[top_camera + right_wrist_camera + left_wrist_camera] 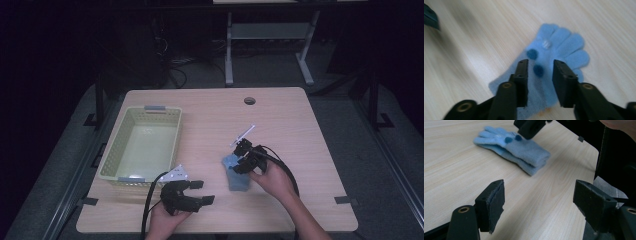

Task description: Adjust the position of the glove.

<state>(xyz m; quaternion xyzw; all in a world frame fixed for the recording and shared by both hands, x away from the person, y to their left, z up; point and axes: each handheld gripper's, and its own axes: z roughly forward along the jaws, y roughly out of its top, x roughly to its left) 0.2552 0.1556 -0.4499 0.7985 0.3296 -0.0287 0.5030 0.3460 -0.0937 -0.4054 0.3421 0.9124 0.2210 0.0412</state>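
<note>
One pale blue fleece glove [554, 57], bearing two dark blue dots and a white one, lies flat on the table [280, 115]. Right gripper [539, 75] hovers directly above it, jaws narrowly parted and gripping nothing. Left gripper [539, 202] stands well apart, jaws spread.

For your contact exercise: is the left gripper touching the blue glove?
Apart. The left gripper view shows bare table between the left gripper and the blue glove.

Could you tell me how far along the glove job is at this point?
Early. Nothing looks done: the basket holds nothing. In hand: the right gripper, jaws partly open, hangs over the blue gloves, which lie on the table. The left gripper waits open. Grasping and any move remain.
</note>
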